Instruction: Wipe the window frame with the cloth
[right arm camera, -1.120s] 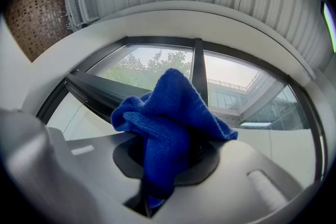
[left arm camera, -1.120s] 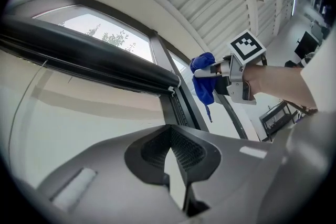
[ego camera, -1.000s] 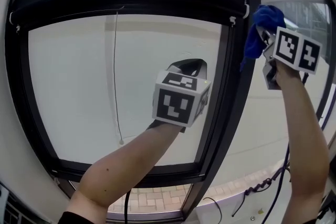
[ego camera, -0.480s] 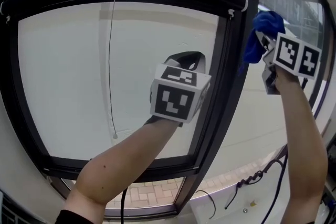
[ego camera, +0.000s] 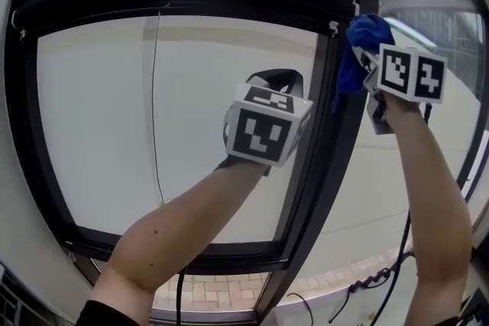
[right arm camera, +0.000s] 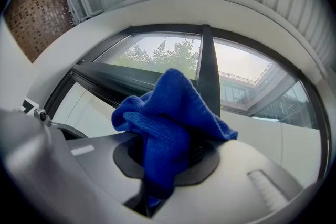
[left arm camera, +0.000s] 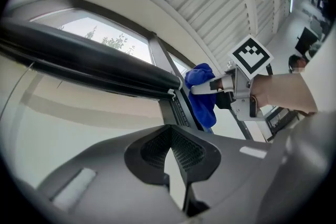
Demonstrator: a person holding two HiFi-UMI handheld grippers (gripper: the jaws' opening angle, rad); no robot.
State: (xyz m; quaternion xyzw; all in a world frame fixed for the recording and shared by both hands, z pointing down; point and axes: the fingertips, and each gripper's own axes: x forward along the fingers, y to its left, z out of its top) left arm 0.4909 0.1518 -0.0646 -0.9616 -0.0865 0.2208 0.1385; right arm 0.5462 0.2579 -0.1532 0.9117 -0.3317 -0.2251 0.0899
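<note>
While the blue cloth [right arm camera: 168, 128] is pinched by the right gripper [right arm camera: 167, 162] on the window frame [ego camera: 325, 156] at one o'clock, the left gripper [left arm camera: 171, 155] is pressed together, empty.

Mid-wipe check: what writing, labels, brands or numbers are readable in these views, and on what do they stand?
No readable text in any view.
Marker cube on the left gripper: black-and-white square patterns only, no letters or digits.
Marker cube on the right gripper: patterns only as well.
Blue cloth and window frame: no label or print shows.
</note>
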